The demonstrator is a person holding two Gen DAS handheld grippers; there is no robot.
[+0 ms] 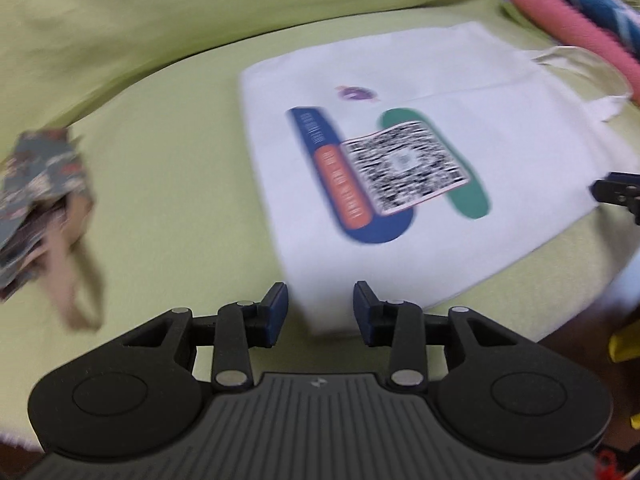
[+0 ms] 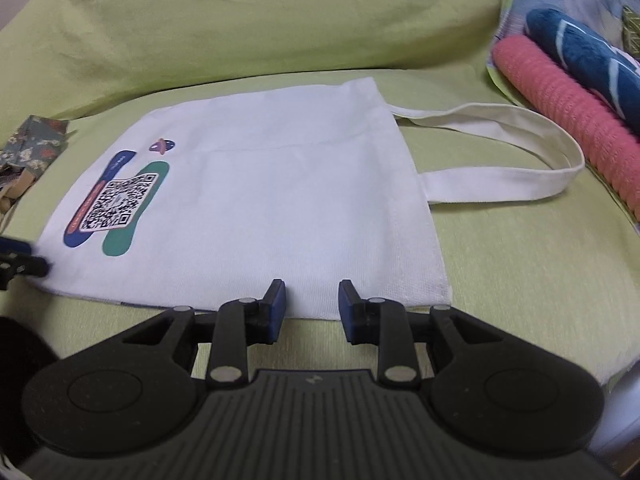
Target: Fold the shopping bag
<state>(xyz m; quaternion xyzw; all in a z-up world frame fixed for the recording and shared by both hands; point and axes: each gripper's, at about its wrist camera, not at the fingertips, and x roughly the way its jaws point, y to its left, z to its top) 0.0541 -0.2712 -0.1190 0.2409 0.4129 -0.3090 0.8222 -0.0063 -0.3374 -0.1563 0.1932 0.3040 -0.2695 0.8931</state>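
A white cloth shopping bag [image 1: 400,216] [image 2: 280,208] lies flat on a green sheet, printed with a QR code and blue, orange and green shapes [image 1: 396,168] [image 2: 116,204]. Its handles [image 2: 512,152] [image 1: 580,68] stretch to the right. My left gripper [image 1: 321,304] is open and empty at the bag's near bottom corner. My right gripper [image 2: 312,300] is open and empty, its jaws standing either side of the bag's near edge. Each gripper shows at the edge of the other's view: the right one in the left wrist view [image 1: 620,194], the left one in the right wrist view [image 2: 20,260].
A green-sheeted cushion surface [image 2: 520,280] with a green back cushion [image 2: 240,12]. A folded patterned bag [image 1: 40,208] [image 2: 32,144] lies at the left. A pink roll [image 2: 568,108] [image 1: 576,36] and a blue patterned cloth [image 2: 592,60] lie at the right.
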